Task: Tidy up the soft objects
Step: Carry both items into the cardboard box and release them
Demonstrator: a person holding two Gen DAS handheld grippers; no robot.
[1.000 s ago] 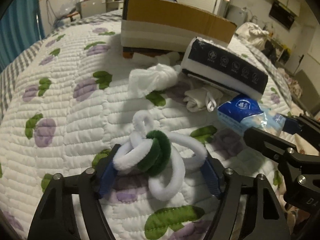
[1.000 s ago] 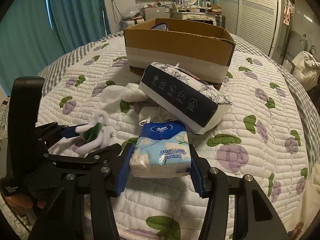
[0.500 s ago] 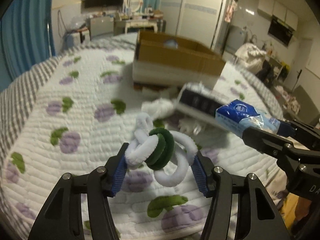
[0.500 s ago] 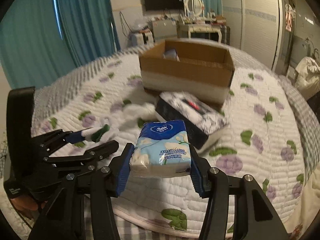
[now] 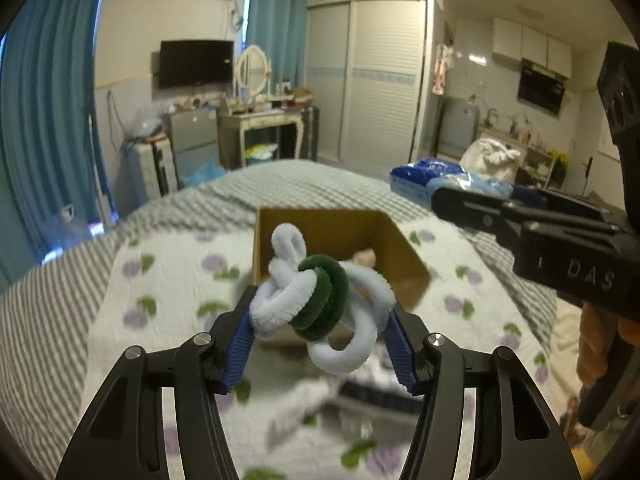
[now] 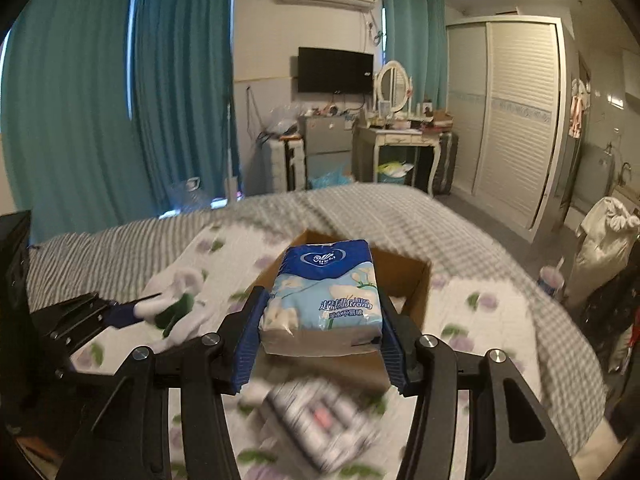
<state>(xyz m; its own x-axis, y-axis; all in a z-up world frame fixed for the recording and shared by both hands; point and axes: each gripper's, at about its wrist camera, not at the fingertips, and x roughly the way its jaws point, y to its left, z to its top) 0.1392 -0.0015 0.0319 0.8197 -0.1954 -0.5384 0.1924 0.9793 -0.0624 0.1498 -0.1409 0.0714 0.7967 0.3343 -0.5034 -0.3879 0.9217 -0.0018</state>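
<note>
Two grippers are seen, each carrying one soft object, and one cardboard box (image 5: 336, 236) is set on the bed (image 5: 168, 276) toward its far end. A bundle of fuzzy rings (image 5: 320, 300), several white loops linked through two dark green ones, is clamped between the blue pads of the left gripper (image 5: 320, 344) and is held in the air over the near edge of the box. One tissue pack (image 6: 324, 296), blue and pale with a heart logo and a white flower print, is gripped at its sides by the right gripper (image 6: 320, 344) and is likewise held above the box. Something pale is glimpsed inside the box, too blurred to be named. One dark patterned pack (image 6: 320, 420) is left on the quilt near the bed's near edge, blurred. The bed is covered by a white quilt with purple and green motifs, bordered in grey checks. Teal curtains (image 6: 120, 100), a wall television (image 6: 336, 70), a dressing table with an oval mirror (image 6: 394, 80) and a white sliding wardrobe (image 6: 508, 112) are seen behind.
</note>
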